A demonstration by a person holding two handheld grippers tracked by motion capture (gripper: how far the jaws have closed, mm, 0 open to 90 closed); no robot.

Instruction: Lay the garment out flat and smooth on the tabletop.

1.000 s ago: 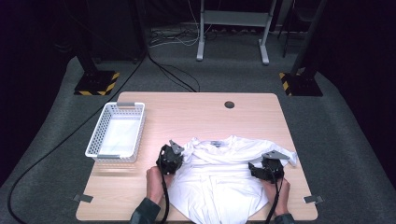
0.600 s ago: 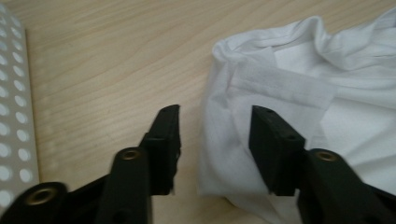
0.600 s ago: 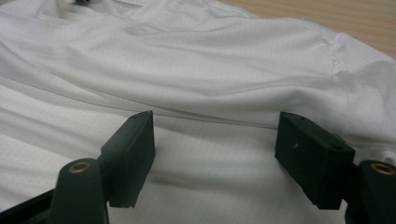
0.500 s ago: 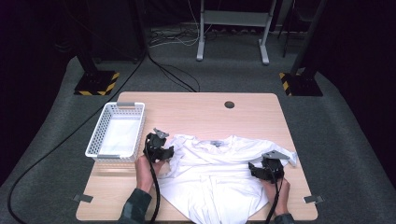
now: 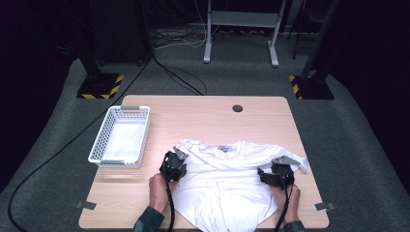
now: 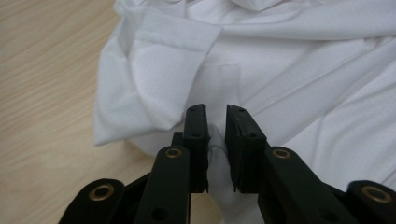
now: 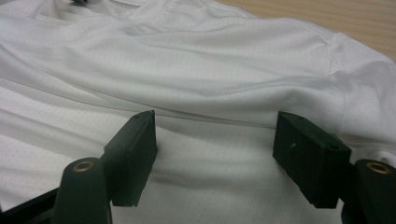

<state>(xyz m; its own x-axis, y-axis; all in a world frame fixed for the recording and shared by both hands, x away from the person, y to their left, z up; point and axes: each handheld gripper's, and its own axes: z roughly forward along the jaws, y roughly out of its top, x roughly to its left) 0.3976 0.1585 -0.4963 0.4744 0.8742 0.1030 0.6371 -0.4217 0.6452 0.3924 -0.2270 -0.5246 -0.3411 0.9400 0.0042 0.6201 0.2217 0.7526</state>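
Observation:
A white T-shirt (image 5: 227, 186) lies crumpled on the near half of the wooden table (image 5: 203, 121), its collar toward the far side. My left gripper (image 5: 180, 166) is at the shirt's left edge by the sleeve. Its jaws have just been closing and now pinch a fold of the white fabric (image 6: 215, 149) between the pads. My right gripper (image 5: 271, 175) rests on the shirt's right side near the other sleeve (image 5: 295, 162). There the jaws stand wide apart over the flat cloth (image 7: 215, 154) and grip nothing.
A white mesh basket (image 5: 99, 145) stands at the table's left, apart from the shirt. A round cable hole (image 5: 237, 108) sits near the far edge. Black stands with striped bases (image 5: 99, 87) and cables lie on the carpet beyond.
The left gripper swung out to the left with its jaws open, then came back to the shirt's left edge and closed on a fold. The right gripper stayed put.

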